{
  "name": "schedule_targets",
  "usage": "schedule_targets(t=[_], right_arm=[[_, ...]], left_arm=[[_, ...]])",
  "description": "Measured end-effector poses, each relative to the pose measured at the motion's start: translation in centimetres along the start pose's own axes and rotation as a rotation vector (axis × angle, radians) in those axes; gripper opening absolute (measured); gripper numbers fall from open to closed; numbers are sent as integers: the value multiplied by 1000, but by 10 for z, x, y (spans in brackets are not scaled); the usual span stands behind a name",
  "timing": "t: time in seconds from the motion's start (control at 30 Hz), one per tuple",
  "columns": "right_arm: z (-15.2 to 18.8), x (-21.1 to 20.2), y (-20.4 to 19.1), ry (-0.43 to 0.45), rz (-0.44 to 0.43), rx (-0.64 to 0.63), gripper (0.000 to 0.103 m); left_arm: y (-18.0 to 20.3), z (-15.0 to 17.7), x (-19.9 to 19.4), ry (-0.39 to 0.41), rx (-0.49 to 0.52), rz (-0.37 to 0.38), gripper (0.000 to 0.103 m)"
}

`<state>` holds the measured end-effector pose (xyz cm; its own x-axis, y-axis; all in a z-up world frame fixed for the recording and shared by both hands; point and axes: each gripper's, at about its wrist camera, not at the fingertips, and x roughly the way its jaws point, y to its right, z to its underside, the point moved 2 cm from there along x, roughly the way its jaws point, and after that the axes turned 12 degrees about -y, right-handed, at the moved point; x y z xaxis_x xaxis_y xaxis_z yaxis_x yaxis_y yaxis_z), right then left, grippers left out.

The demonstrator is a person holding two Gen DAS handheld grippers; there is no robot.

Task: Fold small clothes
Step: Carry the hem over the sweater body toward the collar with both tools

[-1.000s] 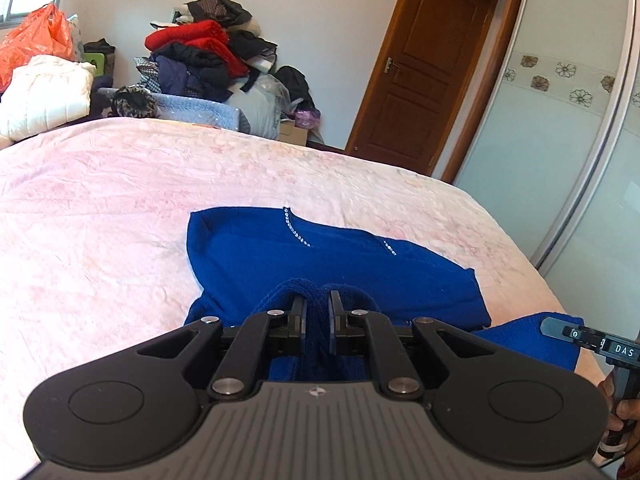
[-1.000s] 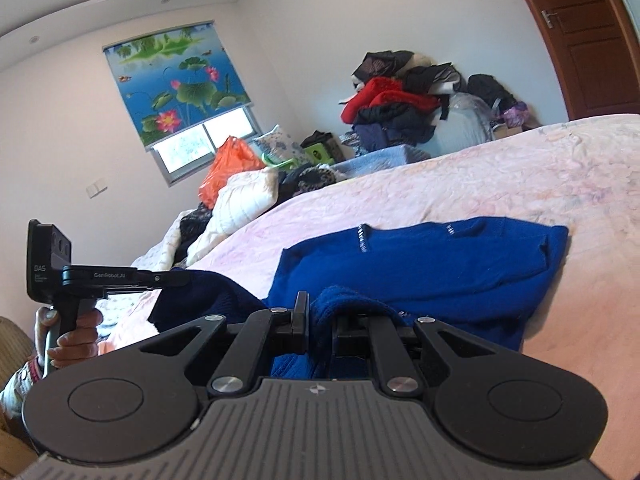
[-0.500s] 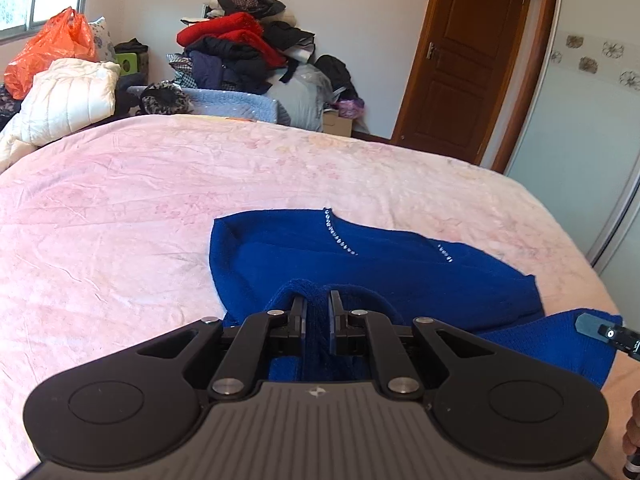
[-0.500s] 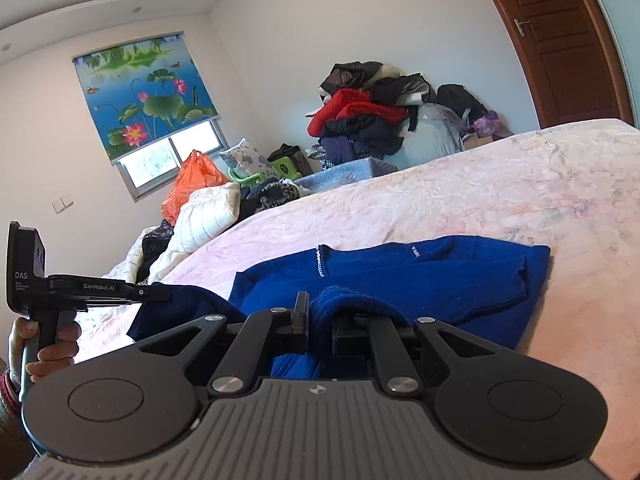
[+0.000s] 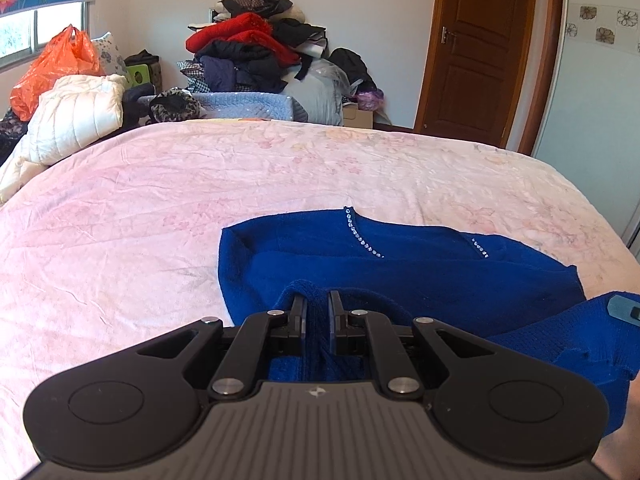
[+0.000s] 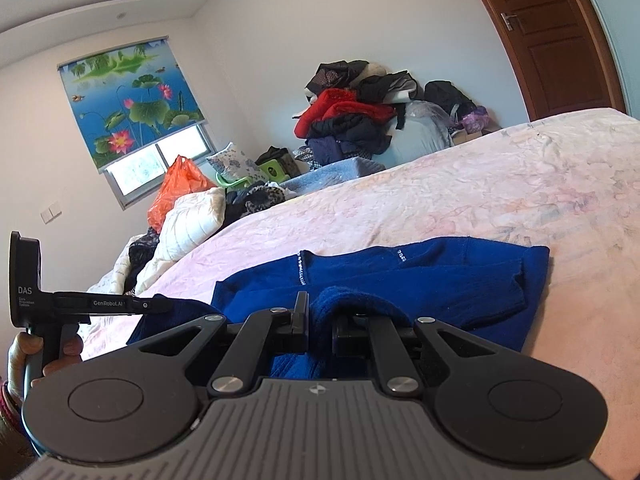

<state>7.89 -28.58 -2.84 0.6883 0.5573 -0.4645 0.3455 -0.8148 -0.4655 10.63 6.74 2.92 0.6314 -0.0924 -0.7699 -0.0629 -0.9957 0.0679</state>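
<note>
Fabric of a blue knit sweater (image 5: 400, 276) lay on the pink bedspread (image 5: 140, 220), its near edge lifted. The left gripper (image 5: 317, 308) had its fingers pinching a fold of that edge; the right gripper (image 6: 320, 314) likewise clamped a bunched fold.
</note>
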Motion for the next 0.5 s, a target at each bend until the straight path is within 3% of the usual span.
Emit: schedule_targets(t=[0.27,0.5], right_arm=[[3,11,10,-16,12,19,14],[10,32,25,-81,35,59,14]], left_arm=[[9,-1,13,-4,31,-46,10],[18,3,31,-26,51,-73,10]])
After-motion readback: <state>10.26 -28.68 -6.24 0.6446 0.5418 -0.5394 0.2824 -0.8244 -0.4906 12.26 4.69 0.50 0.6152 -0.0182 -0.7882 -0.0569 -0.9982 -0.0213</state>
